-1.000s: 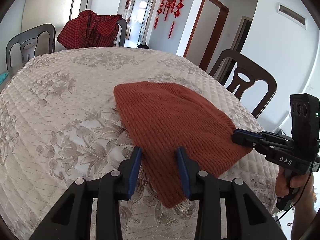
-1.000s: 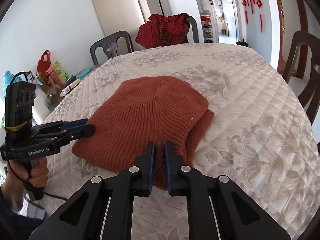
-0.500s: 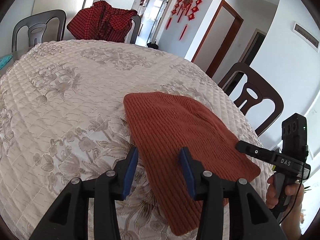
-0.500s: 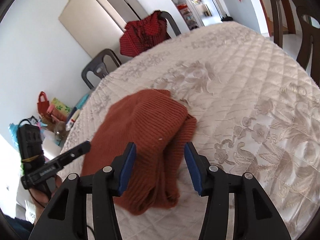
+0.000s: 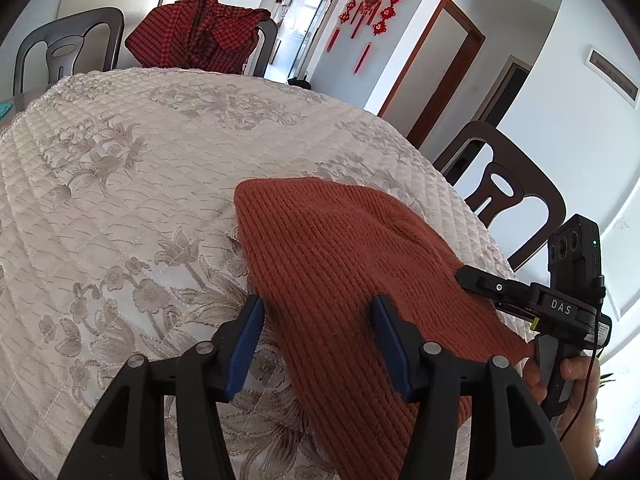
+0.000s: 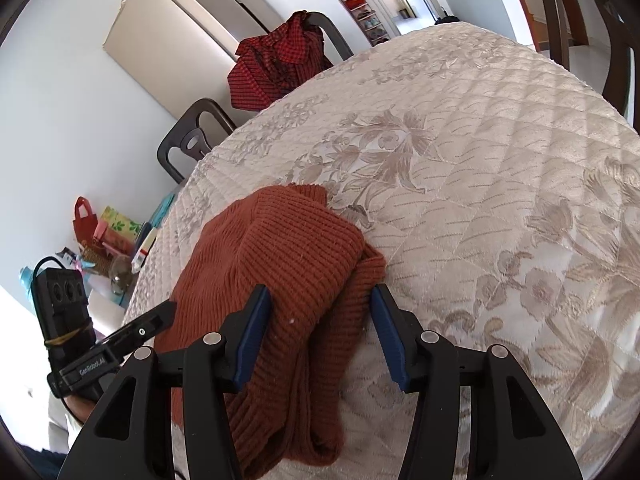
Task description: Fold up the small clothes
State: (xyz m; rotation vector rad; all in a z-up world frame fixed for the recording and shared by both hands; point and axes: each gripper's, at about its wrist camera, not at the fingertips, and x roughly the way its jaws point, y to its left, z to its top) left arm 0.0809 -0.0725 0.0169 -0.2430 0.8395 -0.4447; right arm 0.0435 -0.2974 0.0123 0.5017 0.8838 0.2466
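the rust knit garment [image 5: 340,264] lies folded on the quilted tablecloth [image 5: 120,200], near the table's edge on my side. my left gripper [image 5: 316,340] has just been opening — fingers apart over the garment's near edge, gripping nothing. my right gripper [image 6: 318,330] stands parted over the garment's doubled-up end, pads off the knit.

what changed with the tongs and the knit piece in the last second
The right tongs, shut on the rust-orange knitted garment's edge a second ago, have just been opening and let go. The left tongs have also been opening, garment edge between them, unpinched. The garment stays folded on the quilted floral tablecloth.
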